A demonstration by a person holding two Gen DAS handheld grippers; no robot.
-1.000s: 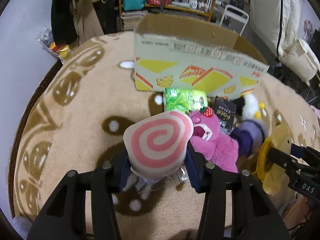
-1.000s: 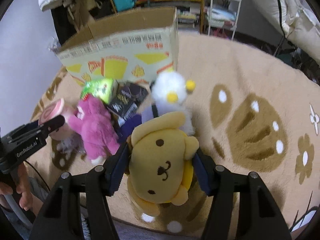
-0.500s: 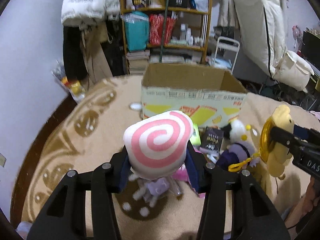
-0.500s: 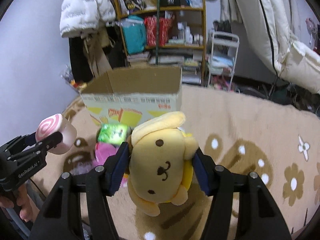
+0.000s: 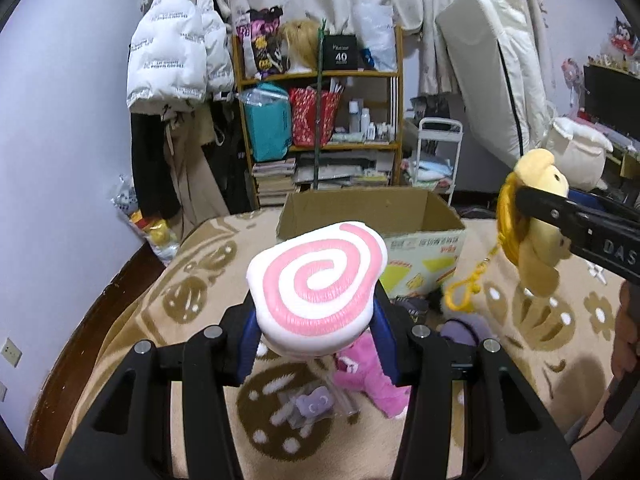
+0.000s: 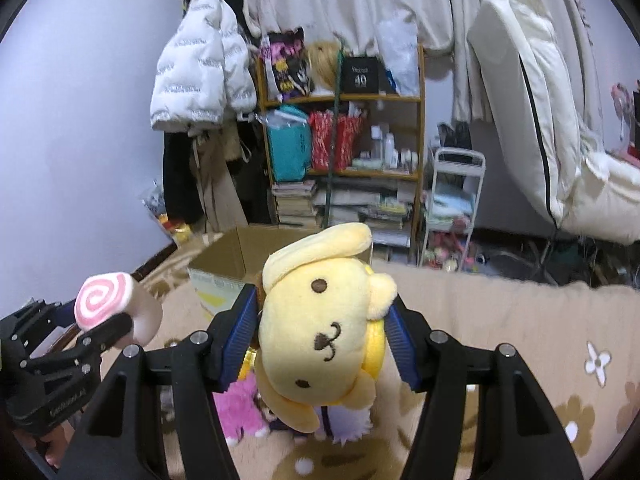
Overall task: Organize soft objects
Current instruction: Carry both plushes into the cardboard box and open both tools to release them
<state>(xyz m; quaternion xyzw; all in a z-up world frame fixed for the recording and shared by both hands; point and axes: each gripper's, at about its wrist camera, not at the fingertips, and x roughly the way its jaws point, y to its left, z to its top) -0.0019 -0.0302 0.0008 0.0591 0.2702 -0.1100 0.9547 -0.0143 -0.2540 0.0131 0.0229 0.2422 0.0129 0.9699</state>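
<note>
Left wrist view: the left tongs point(image 5: 316, 316) are part-way apart and clamped on a pink-and-white swirl cushion point(image 5: 318, 276), held clear above the rug point(image 5: 132, 320). An open cardboard box point(image 5: 372, 216) stands beyond it, toward the far side. A pink plush point(image 5: 368, 376) and a small purple toy point(image 5: 314, 402) lie on the rug below. At the right edge the right tongs point(image 5: 532, 216) grip a yellow dog plush point(image 5: 536, 216). Right wrist view: the right tongs point(image 6: 320, 332) are part-way apart, their blue pads pressing both sides of the yellow dog plush point(image 6: 324, 340); the box point(image 6: 228, 264) sits behind it, and the left tongs point(image 6: 104, 316) with the cushion point(image 6: 104, 300) are at near left. Judgement: both items are in transit; next, carry each forward over the box mouth before release.
</note>
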